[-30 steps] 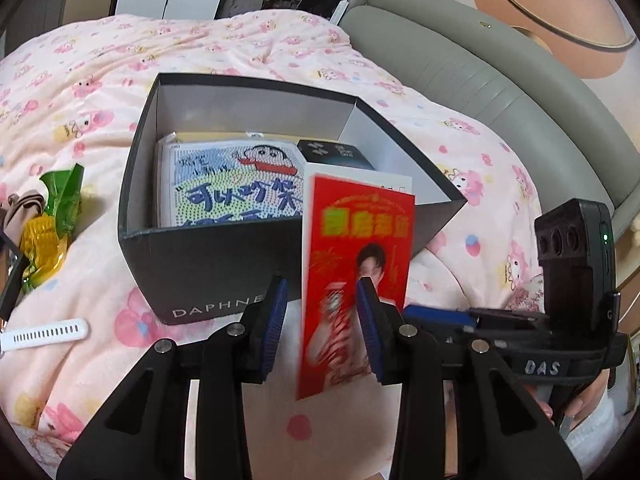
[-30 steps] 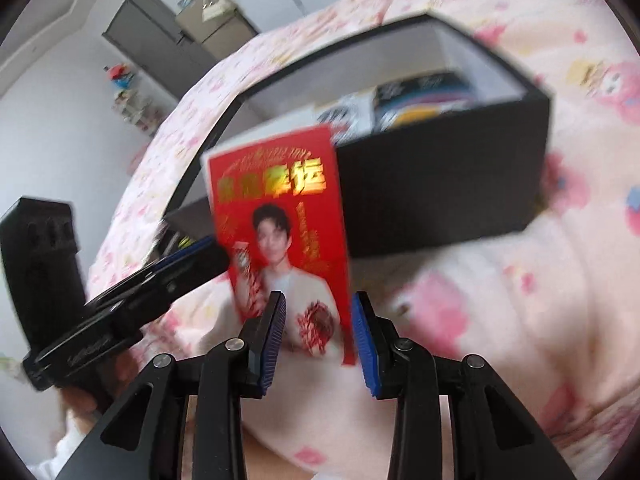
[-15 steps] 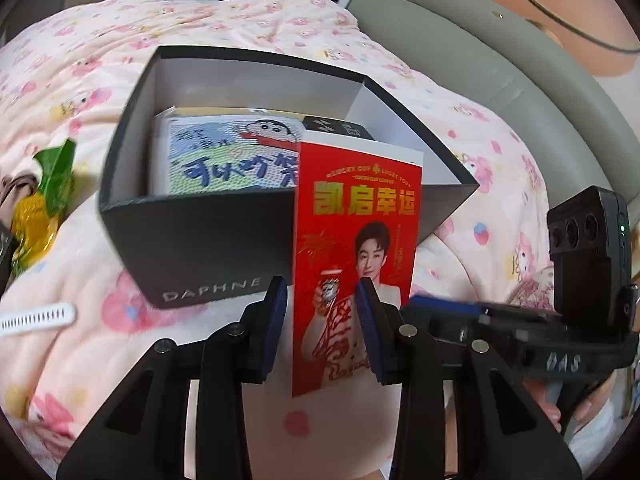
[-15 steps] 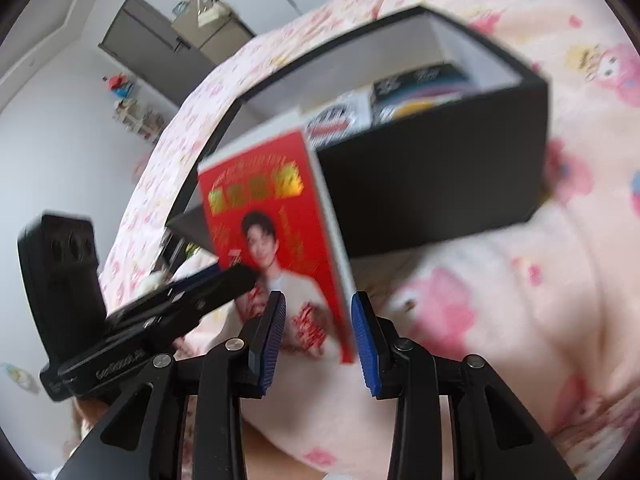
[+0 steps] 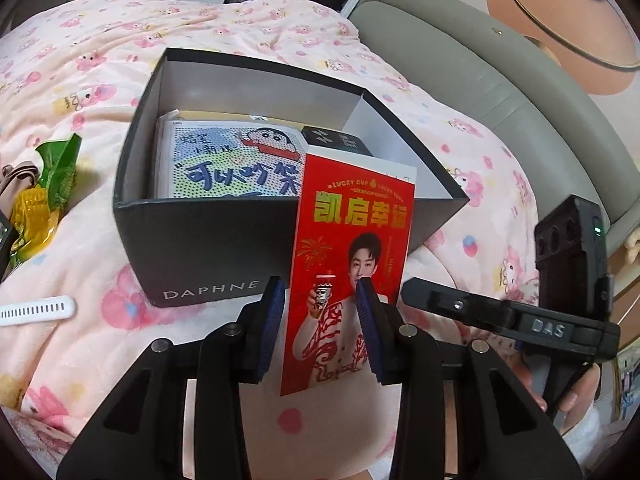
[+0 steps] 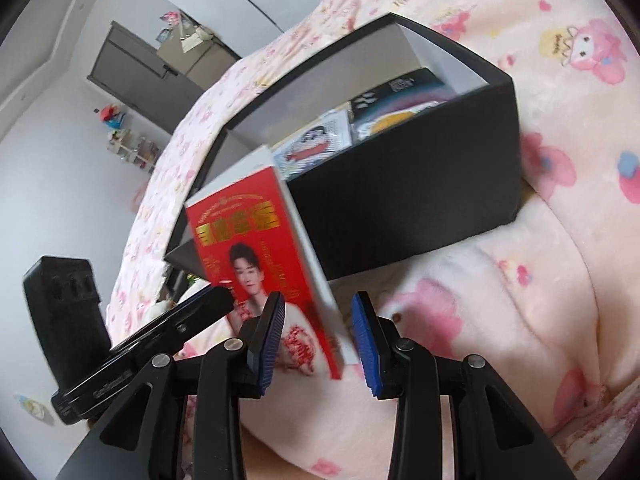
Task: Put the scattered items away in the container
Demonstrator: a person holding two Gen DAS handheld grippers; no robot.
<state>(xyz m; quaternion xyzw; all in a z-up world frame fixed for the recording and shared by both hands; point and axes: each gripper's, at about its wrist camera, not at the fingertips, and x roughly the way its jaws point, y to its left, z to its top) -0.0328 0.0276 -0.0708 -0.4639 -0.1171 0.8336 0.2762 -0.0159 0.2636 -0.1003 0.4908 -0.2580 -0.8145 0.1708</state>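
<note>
A tall red carton (image 5: 352, 248) with a printed portrait stands upright in the air just in front of the black DAPHNE shoebox (image 5: 192, 248). My left gripper (image 5: 320, 292) is shut on the carton's lower part, one pad at its left edge and the other over its red face. My right gripper (image 6: 318, 308) stands open. The carton's lower corner (image 6: 320, 320) shows between its fingers with a gap on the right side. In the left wrist view the right gripper's tip (image 5: 412, 292) lies by the carton's right edge. The shoebox (image 6: 420, 200) holds a cartoon-printed pack (image 5: 224, 160) and a small black box (image 5: 336, 142).
The shoebox sits on a pink cartoon-print blanket (image 5: 100, 80). A green and yellow wrapper (image 5: 48, 188) and a white strap (image 5: 36, 310) lie on it to the left. A grey padded headboard (image 5: 480, 80) runs behind on the right. A hand (image 5: 580, 392) holds the right gripper.
In the right wrist view the red carton now leans to the left and sits lower between the fingers, as that gripper rolled. In the left wrist view the carton keeps its place in the jaws.
</note>
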